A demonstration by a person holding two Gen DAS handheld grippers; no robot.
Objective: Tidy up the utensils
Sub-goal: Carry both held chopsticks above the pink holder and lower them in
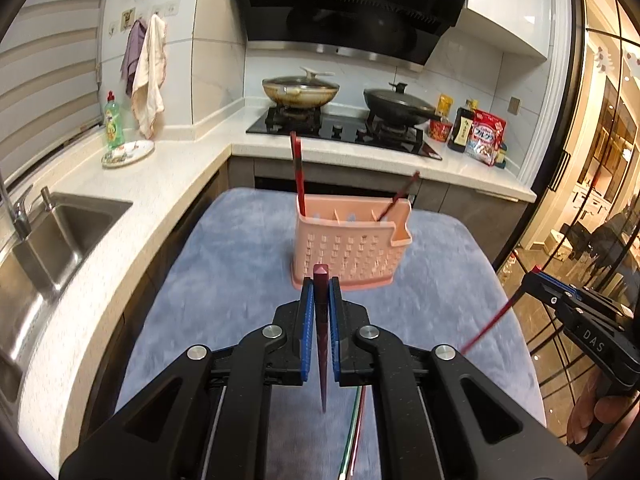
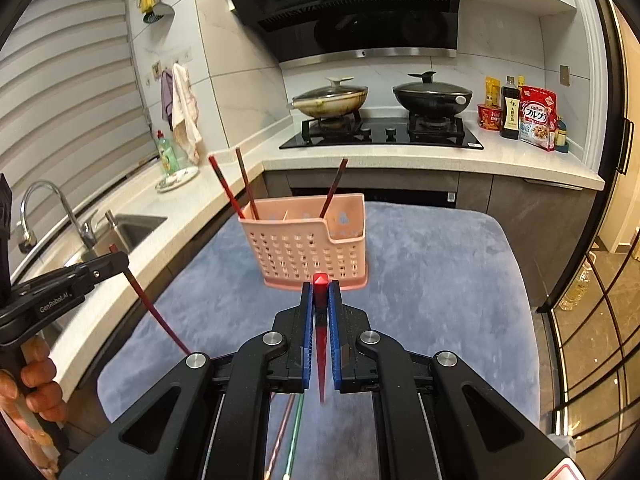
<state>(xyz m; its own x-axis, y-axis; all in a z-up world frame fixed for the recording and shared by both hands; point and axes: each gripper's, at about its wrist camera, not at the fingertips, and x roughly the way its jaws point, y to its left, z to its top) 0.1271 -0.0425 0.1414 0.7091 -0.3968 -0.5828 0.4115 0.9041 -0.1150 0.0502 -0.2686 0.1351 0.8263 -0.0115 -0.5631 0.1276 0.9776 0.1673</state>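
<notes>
A pink slotted utensil basket [image 1: 348, 248] [image 2: 308, 248] stands on a blue-grey cloth [image 1: 240, 264]. Dark red chopsticks lean in it: two [image 2: 226, 188] [image 2: 246, 184] in the left compartment and one [image 2: 334, 188] toward the right. My left gripper [image 1: 321, 282] is shut on a dark red chopstick [image 1: 321, 340], held upright above the cloth in front of the basket. My right gripper [image 2: 321, 285] is shut on a bright red chopstick [image 2: 321, 344] the same way. Each gripper also shows in the other's view: the right gripper [image 1: 534, 274] and the left gripper [image 2: 122, 258].
Thin pink and green sticks [image 2: 288, 432] lie on the cloth under the grippers. A white counter [image 1: 168, 176] with a steel sink [image 1: 60, 240], a soap bottle [image 1: 113, 120] and a plate [image 1: 128, 154] runs along the left. Behind the basket a stove [image 1: 344, 128] carries two lidded pans. Glass doors [image 1: 580, 200] stand on the right.
</notes>
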